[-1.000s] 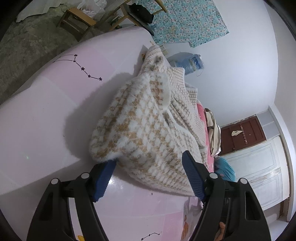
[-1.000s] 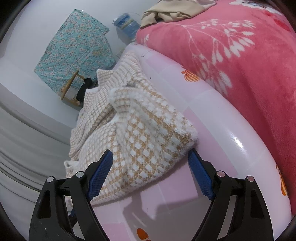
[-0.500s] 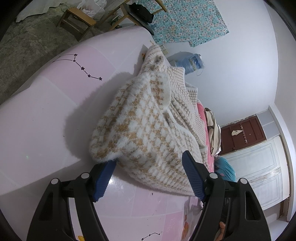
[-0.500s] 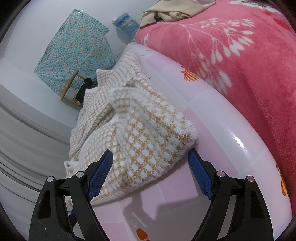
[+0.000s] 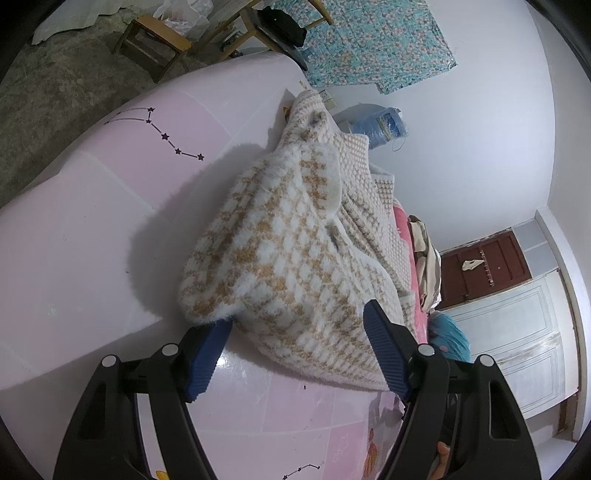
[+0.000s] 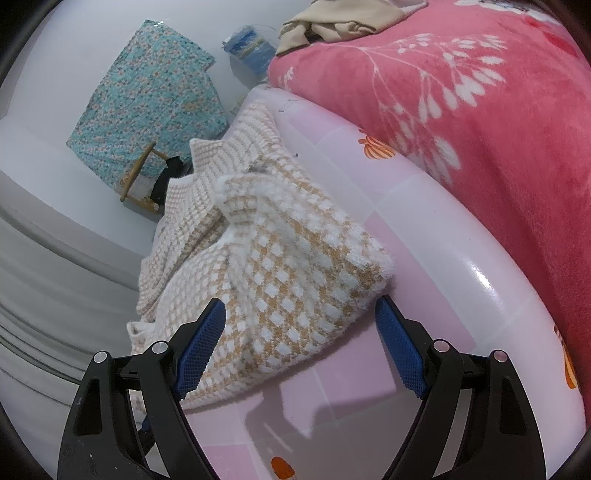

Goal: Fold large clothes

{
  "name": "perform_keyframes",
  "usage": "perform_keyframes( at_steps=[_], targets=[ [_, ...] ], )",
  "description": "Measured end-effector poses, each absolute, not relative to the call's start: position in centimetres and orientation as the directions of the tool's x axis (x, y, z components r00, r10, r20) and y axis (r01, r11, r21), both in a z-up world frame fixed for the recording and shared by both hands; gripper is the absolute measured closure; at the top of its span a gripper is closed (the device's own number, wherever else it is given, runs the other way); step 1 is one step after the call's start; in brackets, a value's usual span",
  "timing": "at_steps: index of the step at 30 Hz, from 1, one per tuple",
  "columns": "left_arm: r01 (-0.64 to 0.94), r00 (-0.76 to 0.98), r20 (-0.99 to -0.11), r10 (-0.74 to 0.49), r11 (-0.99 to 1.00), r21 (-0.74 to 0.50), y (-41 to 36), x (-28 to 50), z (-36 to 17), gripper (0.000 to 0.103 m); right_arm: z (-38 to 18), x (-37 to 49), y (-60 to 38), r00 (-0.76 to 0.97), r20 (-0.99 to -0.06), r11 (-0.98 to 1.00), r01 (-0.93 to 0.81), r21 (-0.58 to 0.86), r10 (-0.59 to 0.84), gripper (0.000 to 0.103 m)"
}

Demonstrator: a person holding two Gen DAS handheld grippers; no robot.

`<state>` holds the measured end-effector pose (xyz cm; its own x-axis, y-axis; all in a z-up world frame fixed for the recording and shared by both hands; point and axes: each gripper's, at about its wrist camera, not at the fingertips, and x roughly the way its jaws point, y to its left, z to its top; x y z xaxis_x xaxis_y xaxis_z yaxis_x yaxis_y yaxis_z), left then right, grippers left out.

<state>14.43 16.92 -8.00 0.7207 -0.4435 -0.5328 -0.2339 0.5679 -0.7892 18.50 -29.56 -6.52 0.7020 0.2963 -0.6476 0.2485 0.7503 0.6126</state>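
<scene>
A fuzzy white and tan checked sweater [image 5: 295, 251] lies folded in a thick bundle on the pink glossy table [image 5: 92, 229]. My left gripper [image 5: 295, 350] is open, its blue pads on either side of the bundle's near edge, the left pad tucked under the fold's corner. In the right wrist view the same sweater [image 6: 280, 280] lies on the table [image 6: 461, 280]. My right gripper [image 6: 301, 349] is open, and its pads straddle the sweater's near edge without closing on it.
A pink floral blanket [image 6: 480, 110] with a beige garment [image 6: 332, 22] covers the surface to the right. A wooden stool [image 5: 155, 40], a floral cloth [image 5: 369, 40] on the wall and a blue water jug [image 5: 380, 122] stand beyond the table. A dark door [image 5: 487, 266] is far right.
Nothing has visibly moved. Both grippers stay open at the sweater's near edge.
</scene>
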Motion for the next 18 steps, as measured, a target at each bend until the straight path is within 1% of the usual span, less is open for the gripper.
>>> perform_keyframes(
  at_steps=[10, 11, 13, 15, 16, 17, 18],
  targets=[
    [-0.288, 0.734, -0.549, -0.4, 0.549, -0.785, 16.7, 14.7, -7.9, 0.032, -6.6, 19.1, -29.4, 0.711, -0.642, 0.734, 0.267, 0.624, 0.288, 0.024],
    [-0.294, 0.736, -0.552, -0.392, 0.55, -0.782, 16.7, 14.7, -7.9, 0.033, -6.5, 19.2, -29.4, 0.711, -0.642, 0.733, 0.269, 0.625, 0.286, 0.025],
    [-0.309, 0.739, -0.561, -0.374, 0.551, -0.775, 16.6, 14.8, -8.0, 0.036, -6.6, 19.4, -29.5, 0.715, -0.64, 0.727, 0.276, 0.628, 0.282, 0.028],
    [-0.327, 0.74, -0.57, -0.356, 0.55, -0.768, 16.7, 14.8, -8.0, 0.044, -6.7, 19.6, -29.8, 0.721, -0.635, 0.718, 0.284, 0.636, 0.277, 0.034],
    [-0.333, 0.741, -0.574, -0.35, 0.551, -0.765, 16.7, 14.8, -8.1, 0.046, -6.8, 19.7, -29.9, 0.723, -0.634, 0.714, 0.289, 0.638, 0.274, 0.036],
    [-0.344, 0.741, -0.581, -0.339, 0.551, -0.76, 16.8, 14.8, -8.2, 0.051, -6.9, 19.7, -30.0, 0.724, -0.634, 0.711, 0.292, 0.64, 0.273, 0.039],
    [-0.352, 0.739, -0.588, -0.329, 0.555, -0.754, 16.8, 14.9, -8.2, 0.054, -7.1, 19.8, -30.2, 0.727, -0.633, 0.707, 0.298, 0.641, 0.267, 0.043]
  ],
)
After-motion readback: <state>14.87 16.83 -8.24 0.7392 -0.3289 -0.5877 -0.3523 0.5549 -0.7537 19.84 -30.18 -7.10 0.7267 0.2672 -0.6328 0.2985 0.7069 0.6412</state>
